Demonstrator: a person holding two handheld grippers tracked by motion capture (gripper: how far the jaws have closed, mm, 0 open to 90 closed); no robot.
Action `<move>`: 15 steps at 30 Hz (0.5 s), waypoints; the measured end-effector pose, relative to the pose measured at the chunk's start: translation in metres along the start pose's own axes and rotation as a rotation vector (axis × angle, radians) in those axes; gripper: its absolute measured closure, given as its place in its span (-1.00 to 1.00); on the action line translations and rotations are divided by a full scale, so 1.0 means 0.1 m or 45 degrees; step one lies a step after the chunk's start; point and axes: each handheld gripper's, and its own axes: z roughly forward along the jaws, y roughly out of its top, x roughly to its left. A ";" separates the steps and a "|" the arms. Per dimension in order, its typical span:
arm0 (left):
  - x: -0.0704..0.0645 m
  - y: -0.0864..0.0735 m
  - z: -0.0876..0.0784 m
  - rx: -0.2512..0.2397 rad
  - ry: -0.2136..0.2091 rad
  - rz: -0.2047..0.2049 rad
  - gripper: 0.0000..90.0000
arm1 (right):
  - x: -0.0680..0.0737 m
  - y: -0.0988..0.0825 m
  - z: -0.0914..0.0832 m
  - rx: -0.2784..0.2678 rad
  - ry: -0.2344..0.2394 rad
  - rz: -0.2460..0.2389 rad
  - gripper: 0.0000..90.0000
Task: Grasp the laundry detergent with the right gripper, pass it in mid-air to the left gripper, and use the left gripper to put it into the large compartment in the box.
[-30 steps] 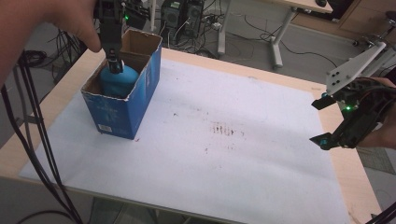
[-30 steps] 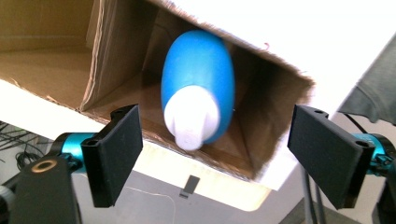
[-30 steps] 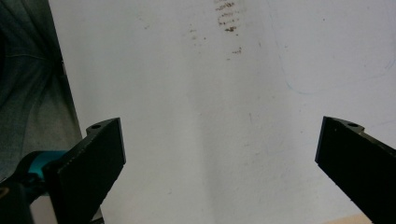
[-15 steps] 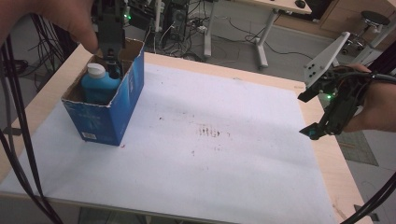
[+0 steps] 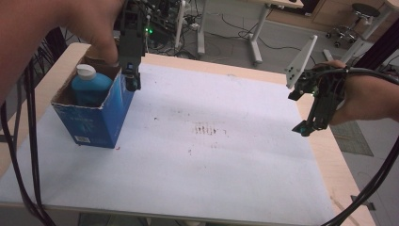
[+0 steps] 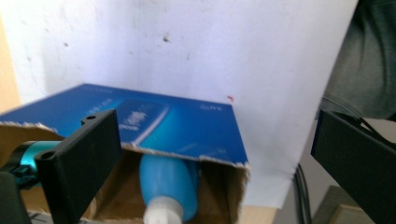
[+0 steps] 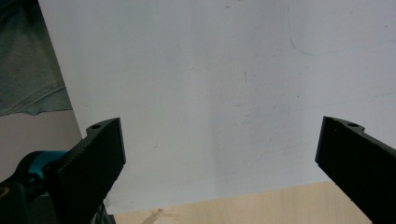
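Observation:
An open blue cardboard box (image 5: pixel 101 120) stands on the left of the white-covered table. Inside it stands a blue bottle (image 5: pixel 88 87) with a white cap. My left gripper (image 5: pixel 132 84) points down over the box's right rim, just right of the bottle. Its jaws have just been opening and stand wide, gripping nothing. In the left gripper view (image 6: pixel 215 126) the box (image 6: pixel 187 126) and the bottle (image 6: pixel 169 179) lie below the spread jaws. My right gripper (image 5: pixel 299 113) hangs open over the table's right edge. The right gripper view (image 7: pixel 223 125) has bare sheet between its jaws.
A white sheet (image 5: pixel 211 160) covers the wooden table (image 5: pixel 346 188), with small dark marks (image 5: pixel 204 128) near its middle. Black cables (image 5: pixel 28 155) hang at the left edge. Desk legs (image 5: pixel 254 33) and an office chair (image 5: pixel 362 19) stand beyond the far edge.
The left gripper has let go of the bottle's cap, opened, and moved right to the box's rim. The bottle stays in the box. The right gripper has hardly moved.

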 end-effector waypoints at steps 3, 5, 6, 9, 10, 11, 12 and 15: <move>0.01 0.07 0.05 -0.001 -0.010 0.014 -0.96 | -0.04 -0.01 0.06 0.014 0.001 0.005 -0.99; 0.02 0.12 0.08 -0.005 -0.011 0.023 -0.96 | -0.07 -0.02 0.09 0.018 0.003 -0.007 -0.99; 0.03 0.15 0.09 -0.007 -0.016 0.031 -0.96 | -0.07 -0.02 0.11 0.021 0.003 0.004 -0.98; 0.05 0.21 0.14 -0.010 -0.021 0.043 -0.96 | -0.10 -0.04 0.15 0.021 0.002 -0.012 -0.99; 0.06 0.23 0.15 -0.012 -0.017 0.046 -0.96 | -0.11 -0.04 0.16 0.023 0.006 -0.013 -0.99; 0.06 0.25 0.16 -0.009 -0.020 0.046 -0.96 | -0.11 -0.04 0.17 0.024 0.005 -0.004 -0.99; 0.06 0.26 0.16 -0.009 -0.019 0.049 -0.96 | -0.11 -0.05 0.18 0.027 0.007 -0.009 -0.98; 0.07 0.29 0.17 -0.015 -0.020 0.056 -0.96 | -0.11 -0.06 0.20 0.035 0.012 -0.009 -0.99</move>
